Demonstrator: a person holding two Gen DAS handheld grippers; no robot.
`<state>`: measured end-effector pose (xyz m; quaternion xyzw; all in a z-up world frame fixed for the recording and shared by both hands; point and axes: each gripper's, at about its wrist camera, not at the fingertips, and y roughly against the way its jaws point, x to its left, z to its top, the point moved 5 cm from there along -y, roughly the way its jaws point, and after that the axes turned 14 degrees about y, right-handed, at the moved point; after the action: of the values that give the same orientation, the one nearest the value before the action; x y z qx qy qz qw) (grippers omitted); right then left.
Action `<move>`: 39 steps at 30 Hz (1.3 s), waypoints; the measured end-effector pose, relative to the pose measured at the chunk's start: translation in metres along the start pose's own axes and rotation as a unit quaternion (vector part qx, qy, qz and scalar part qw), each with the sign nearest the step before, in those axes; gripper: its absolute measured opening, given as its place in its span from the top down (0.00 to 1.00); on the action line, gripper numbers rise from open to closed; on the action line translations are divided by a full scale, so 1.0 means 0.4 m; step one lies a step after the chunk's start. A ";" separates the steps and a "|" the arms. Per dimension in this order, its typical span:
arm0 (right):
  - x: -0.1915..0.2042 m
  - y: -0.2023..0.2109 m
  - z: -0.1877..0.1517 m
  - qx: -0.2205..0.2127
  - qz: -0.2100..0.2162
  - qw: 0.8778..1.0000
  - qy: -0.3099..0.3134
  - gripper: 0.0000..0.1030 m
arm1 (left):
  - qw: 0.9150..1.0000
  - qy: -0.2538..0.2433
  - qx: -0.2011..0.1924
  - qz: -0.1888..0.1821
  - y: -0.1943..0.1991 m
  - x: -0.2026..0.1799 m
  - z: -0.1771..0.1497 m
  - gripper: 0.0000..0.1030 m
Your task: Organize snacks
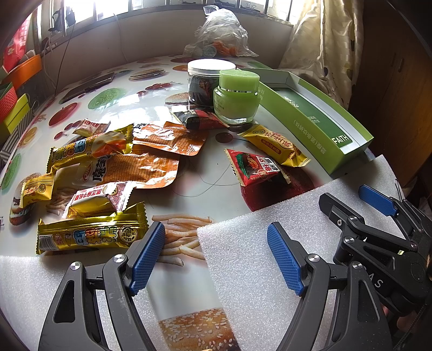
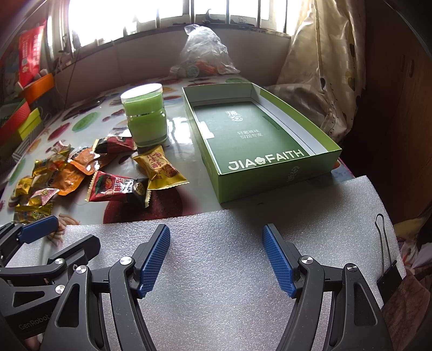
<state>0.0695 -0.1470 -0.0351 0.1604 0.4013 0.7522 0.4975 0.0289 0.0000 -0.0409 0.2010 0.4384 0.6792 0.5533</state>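
left tool (image 1: 216, 255), right tool (image 2: 216, 260), black plastic linkage arms, blue textured pads, silver screws (faint "genrobot" lettering)

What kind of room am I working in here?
Most likely a home, at a table beside a window: a food-print tablecloth, a curtain next to the barred window, and loose snack packets near an open green box.
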 end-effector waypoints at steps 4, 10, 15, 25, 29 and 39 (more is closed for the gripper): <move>0.000 0.000 0.000 0.000 0.000 1.000 0.000 0.32 | 1.000 0.000 0.000 0.000 0.000 0.000 0.000 0.24; 0.000 -0.001 0.000 0.000 0.000 1.000 0.000 0.32 | 1.000 0.000 0.000 0.000 0.000 0.000 0.000 0.24; 0.000 -0.003 0.001 0.000 0.001 1.000 0.000 0.32 | 1.000 0.000 0.001 -0.001 0.000 0.000 0.000 0.24; -0.003 0.044 0.057 -0.052 0.035 0.998 0.008 0.36 | 0.999 0.016 0.019 -0.029 0.012 0.029 0.011 0.24; 0.032 0.041 0.107 -0.063 0.065 0.995 0.038 0.40 | 0.999 0.020 0.010 -0.034 0.040 0.034 0.014 0.24; 0.086 -0.061 0.184 -0.027 0.109 0.990 0.089 0.57 | 0.998 0.041 -0.011 -0.036 0.073 0.089 0.054 0.24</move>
<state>0.1160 -0.0796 -0.0132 0.1220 0.4037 0.8239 0.3785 0.0177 0.0411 -0.0130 0.1513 0.4600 0.6712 0.5613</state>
